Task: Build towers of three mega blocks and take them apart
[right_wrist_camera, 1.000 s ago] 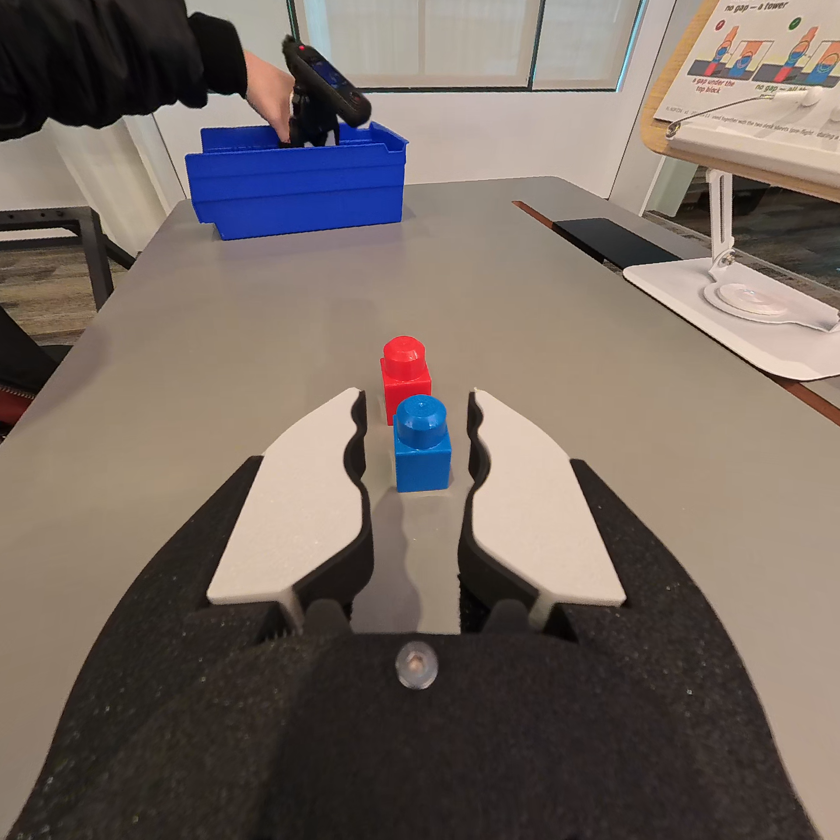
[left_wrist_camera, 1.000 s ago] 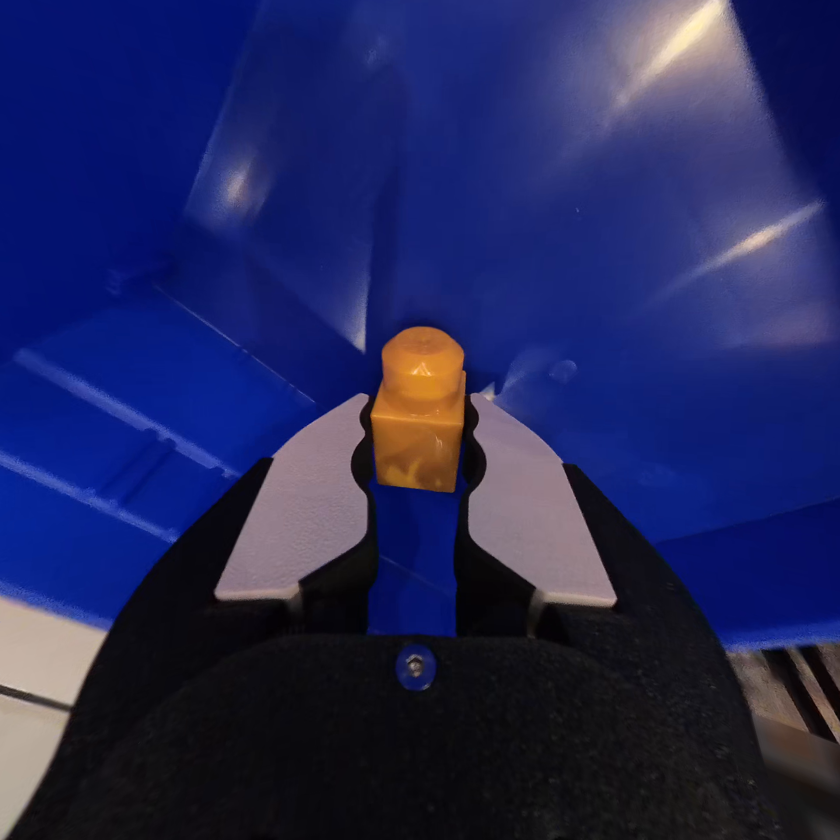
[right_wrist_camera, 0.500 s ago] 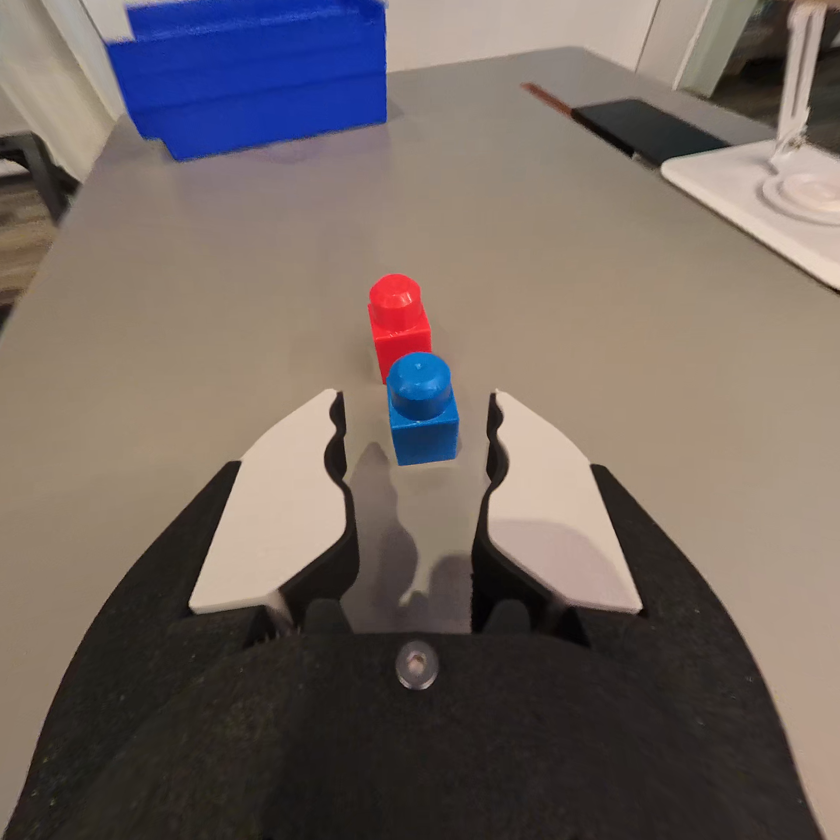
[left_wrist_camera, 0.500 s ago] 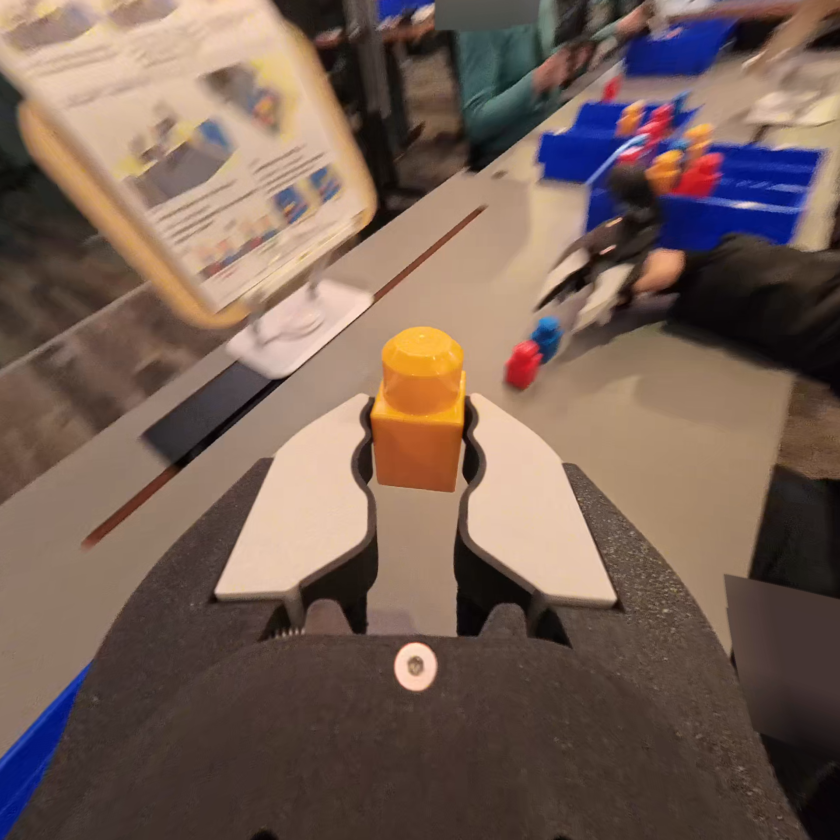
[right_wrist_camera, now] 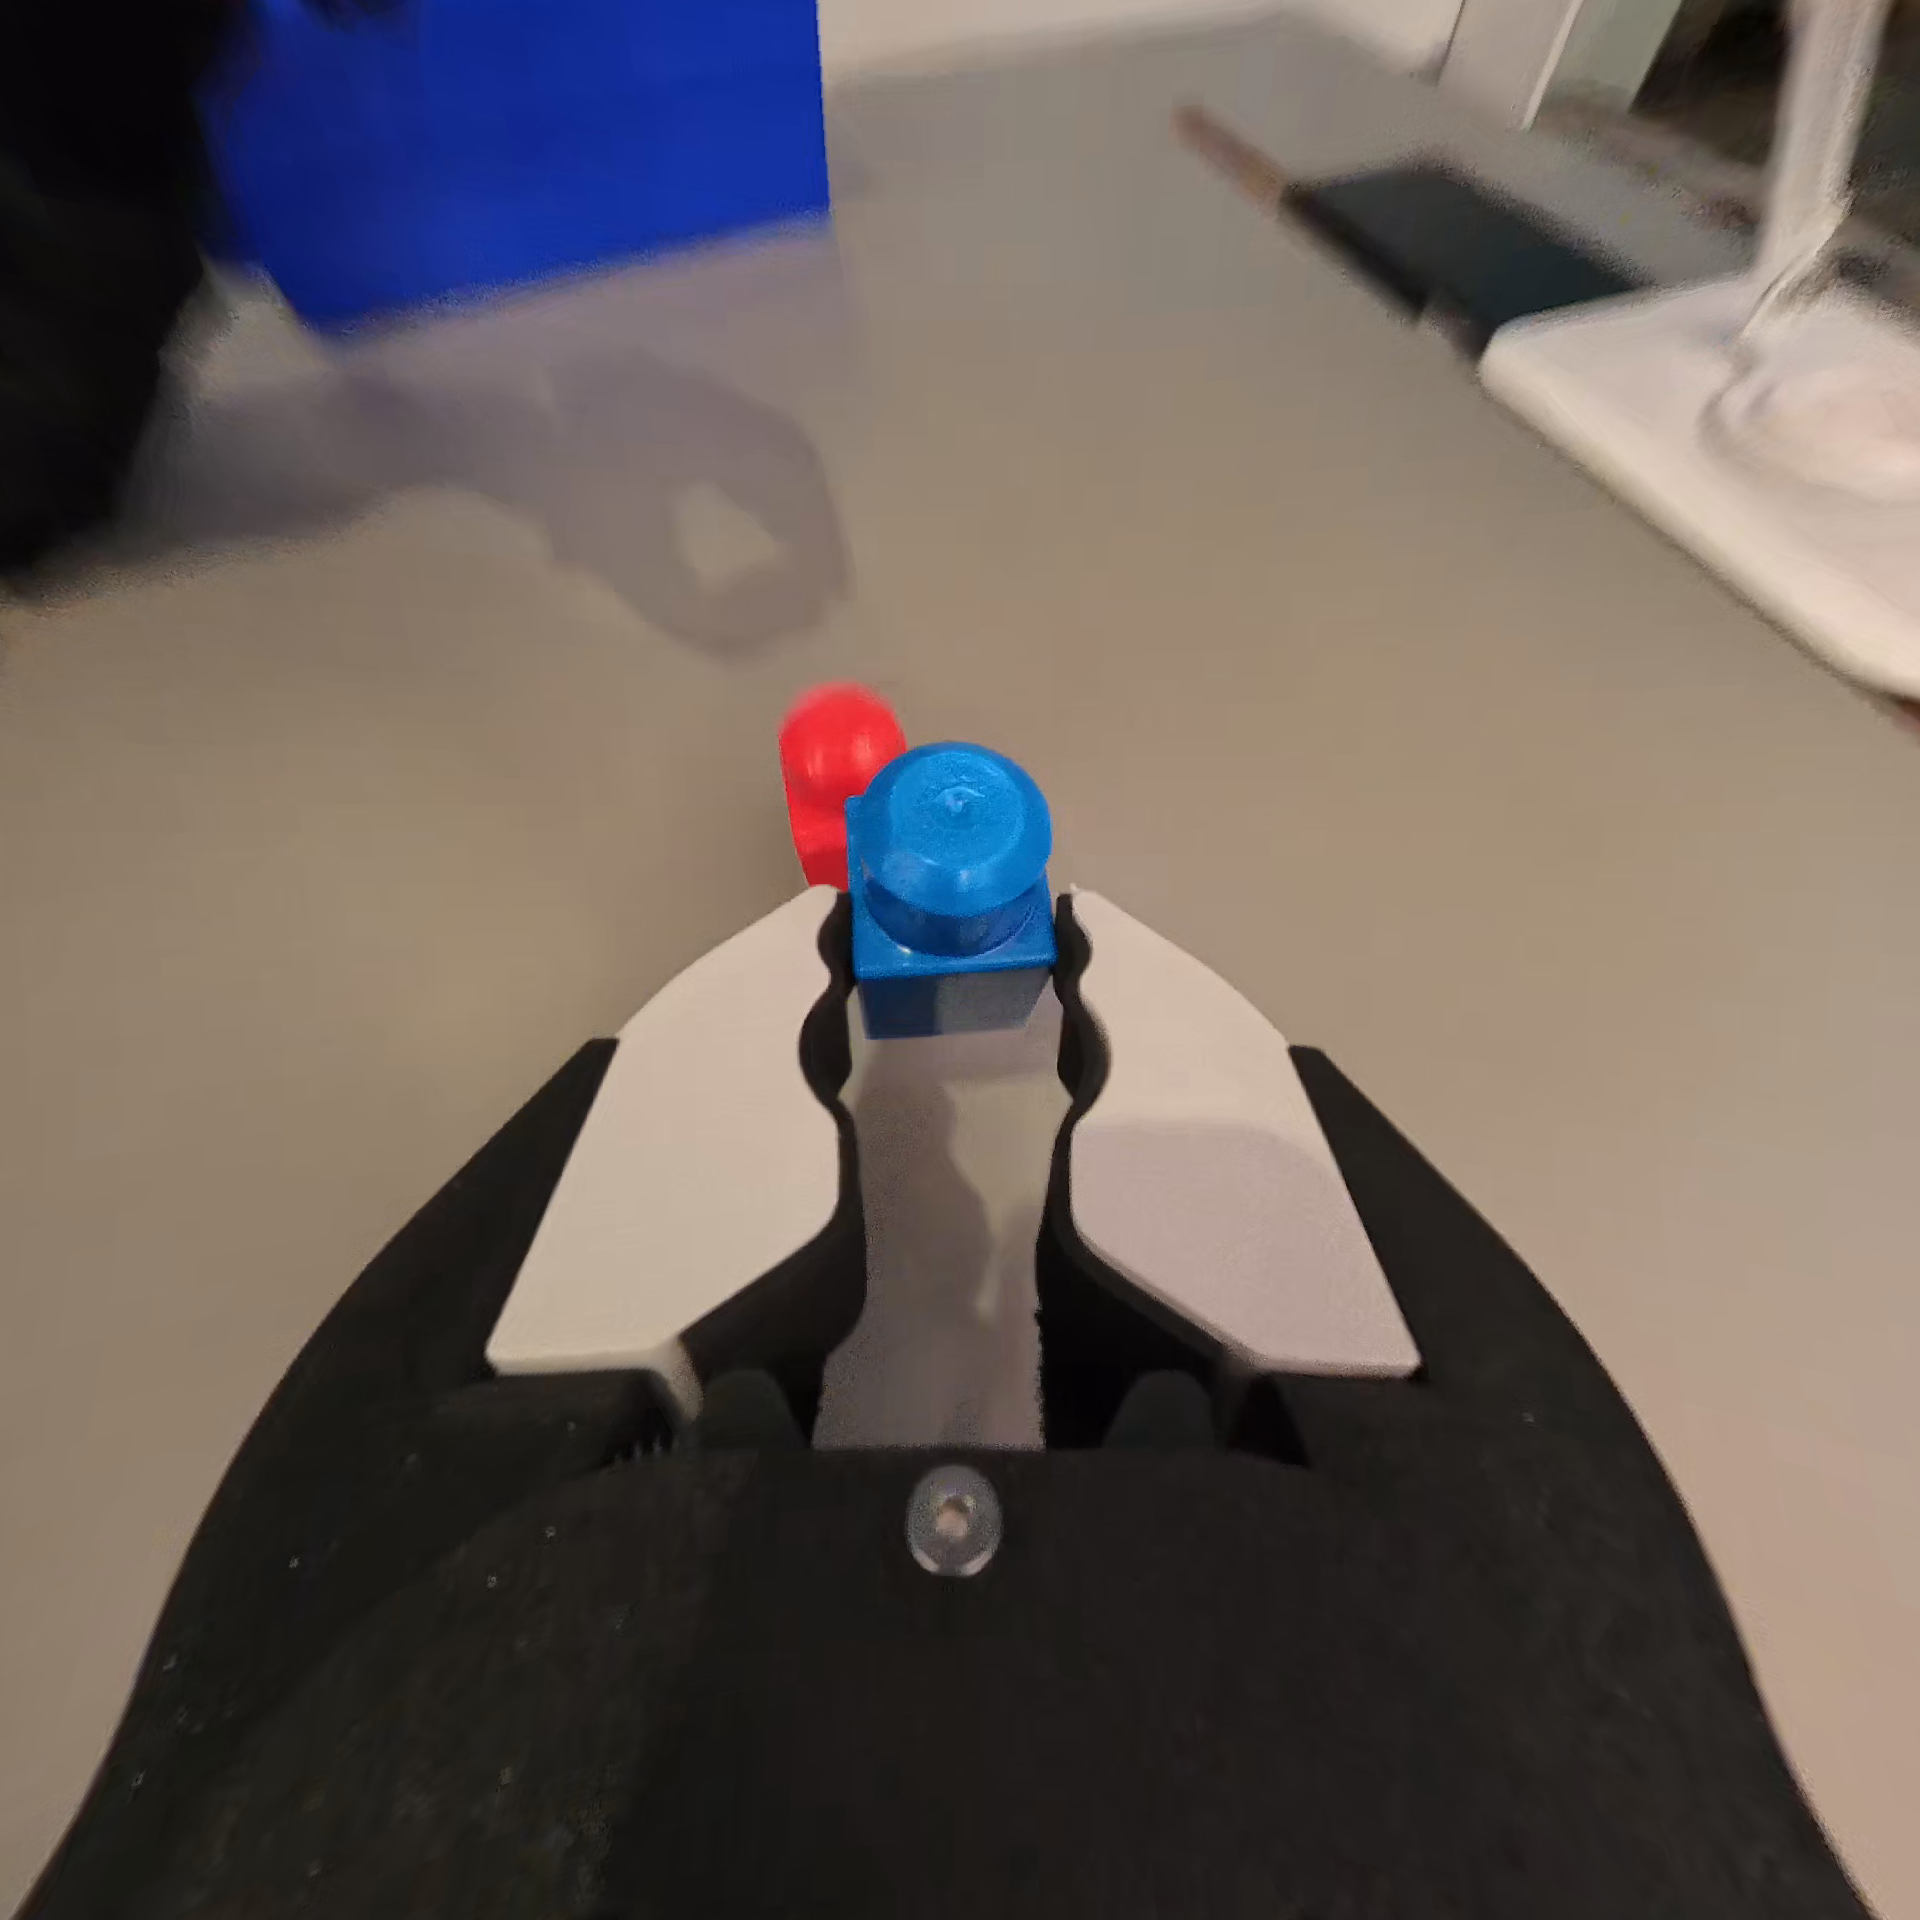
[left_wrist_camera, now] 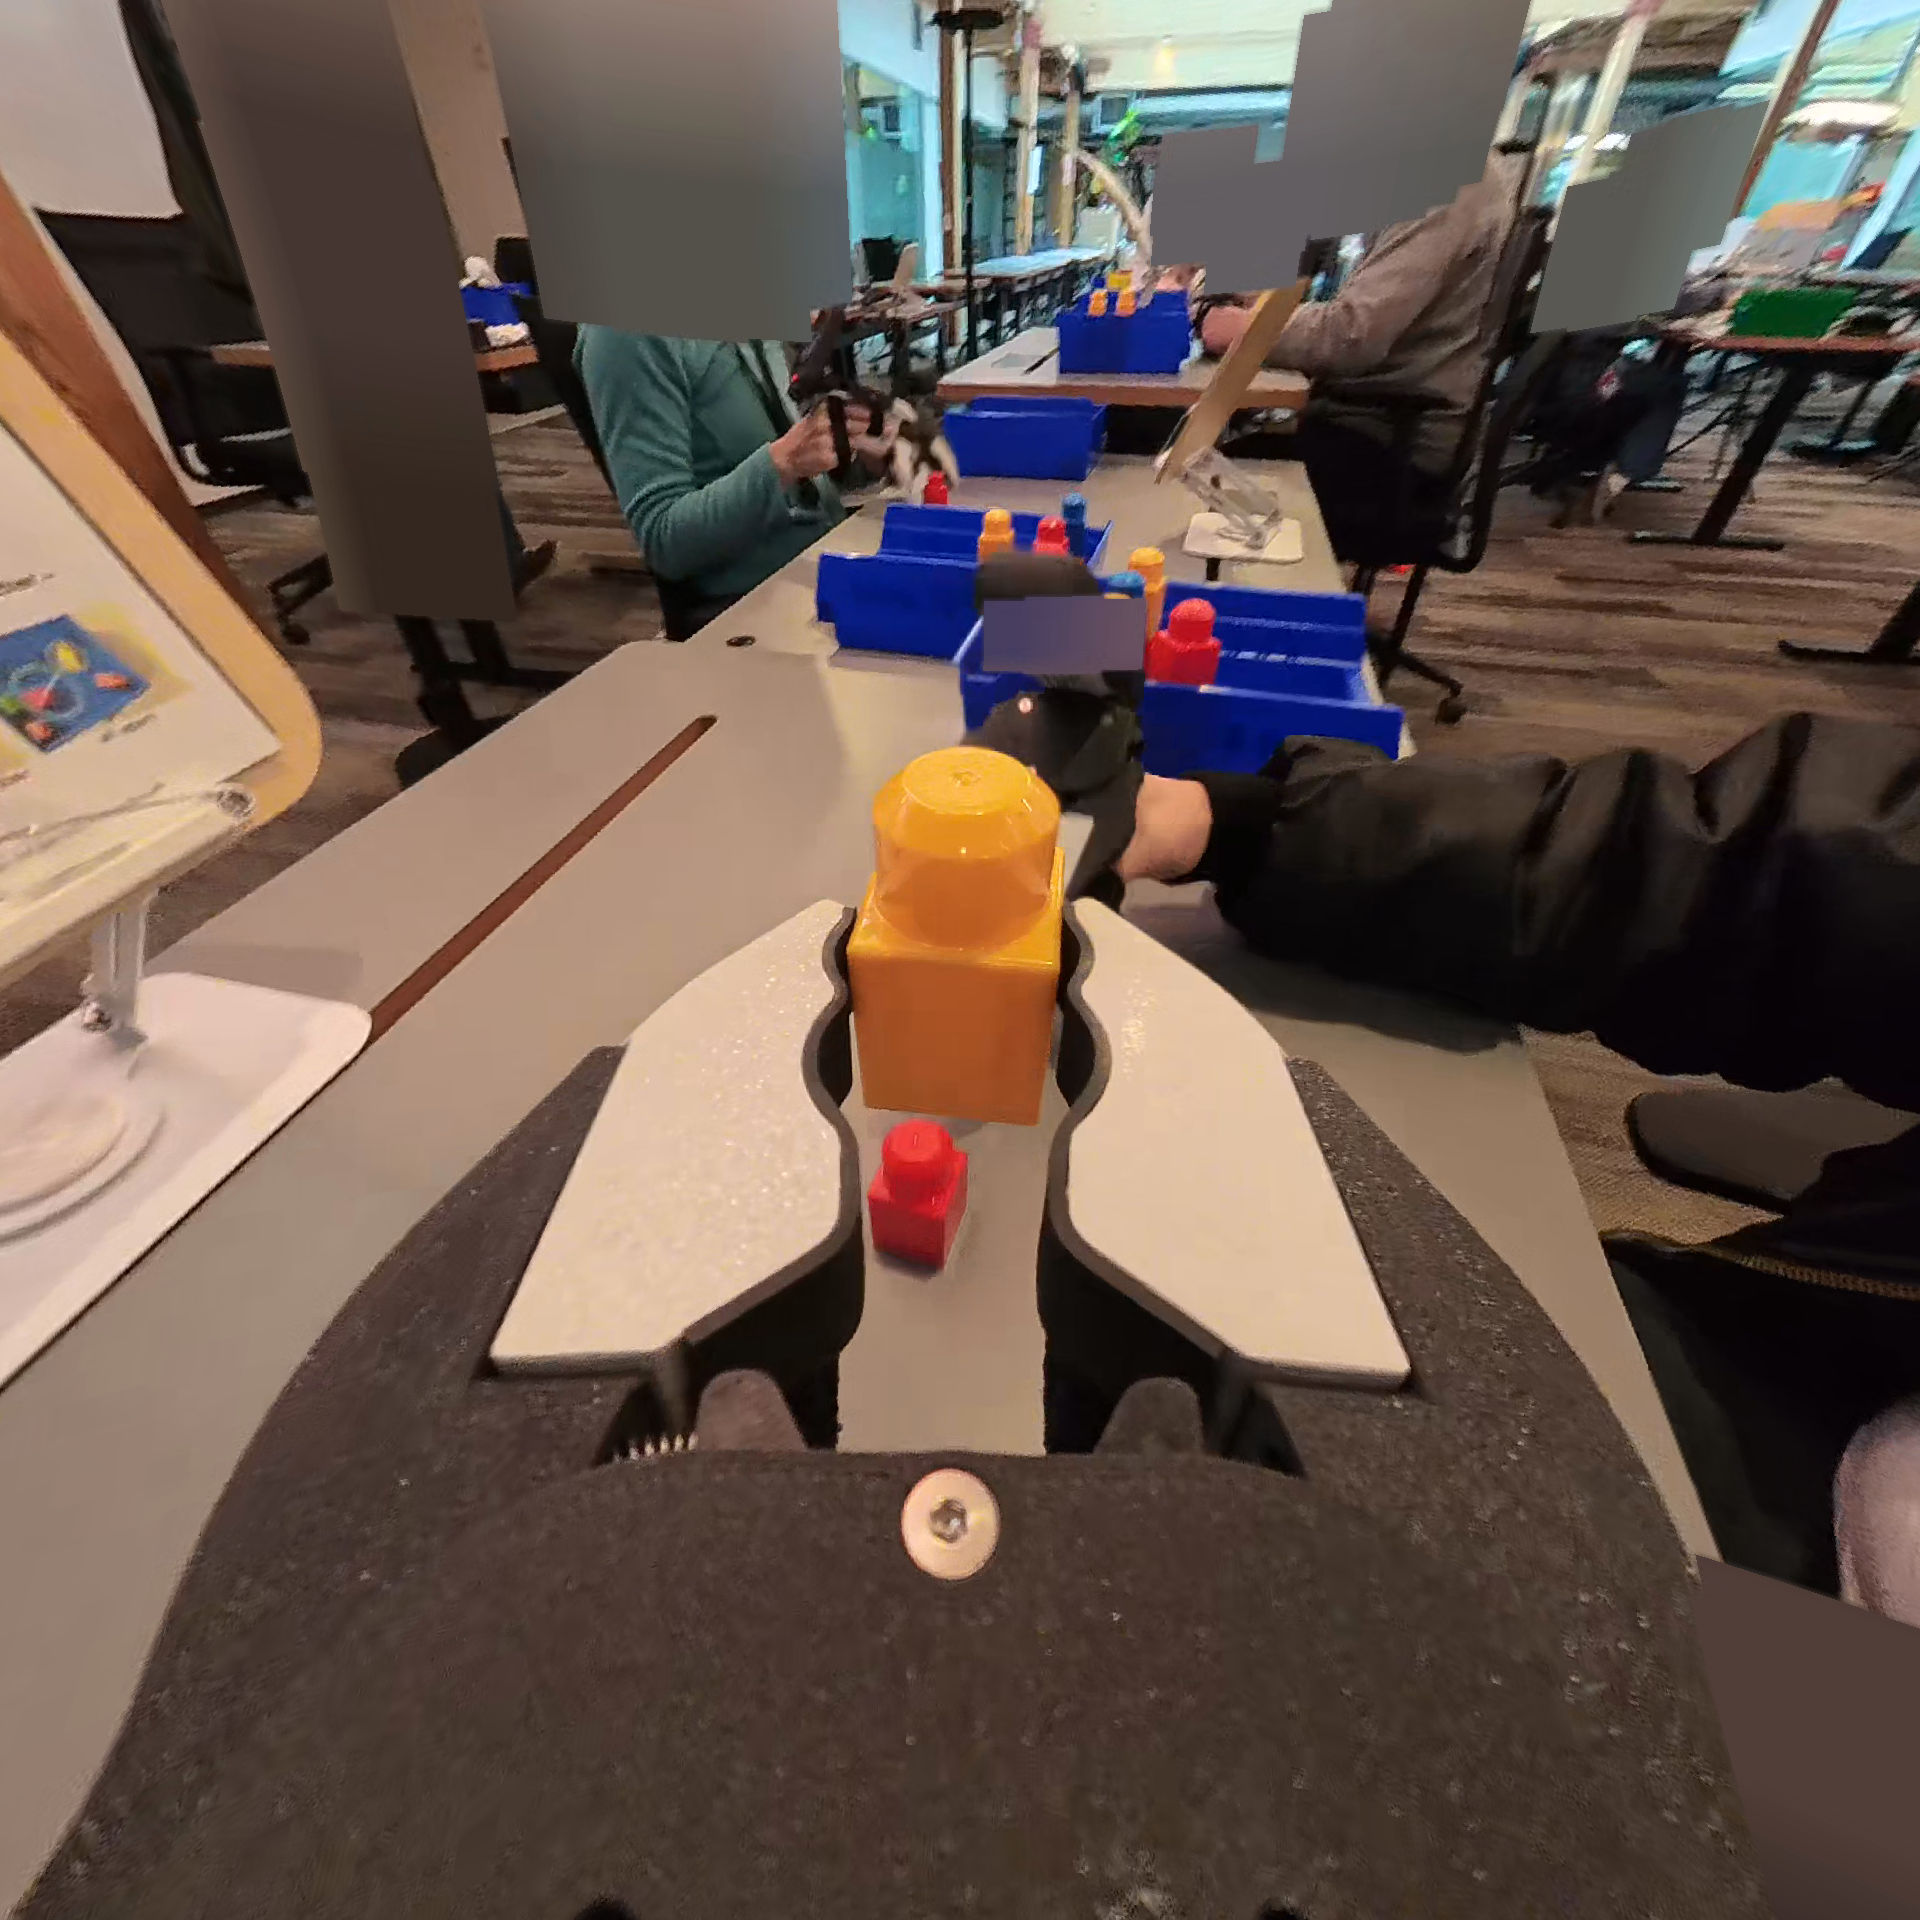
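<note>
My left gripper (left_wrist_camera: 954,997) is shut on an orange block (left_wrist_camera: 956,966) and holds it in the air above the grey table (left_wrist_camera: 416,1091). A red block (left_wrist_camera: 920,1195) stands on the table below it, seen between the fingers. My right gripper (right_wrist_camera: 948,966) is shut on a blue block (right_wrist_camera: 948,904), with both pads against its sides. The red block (right_wrist_camera: 836,769) stands just behind and to the left of the blue one. In the left wrist view the right gripper's black body (left_wrist_camera: 1060,727) and the hand holding it show behind the orange block; its fingers are hidden there.
A blue bin (right_wrist_camera: 520,156) stands at the far left of the table. A white stand base (right_wrist_camera: 1714,447) and a black strip (right_wrist_camera: 1455,249) lie to the right. In the left wrist view an instruction board (left_wrist_camera: 135,675) stands left, and blue bins (left_wrist_camera: 1268,675) with blocks lie beyond.
My left gripper carried the orange block out of the blue bin to above the red block. My right gripper opened wider around the blue block, then closed on it.
</note>
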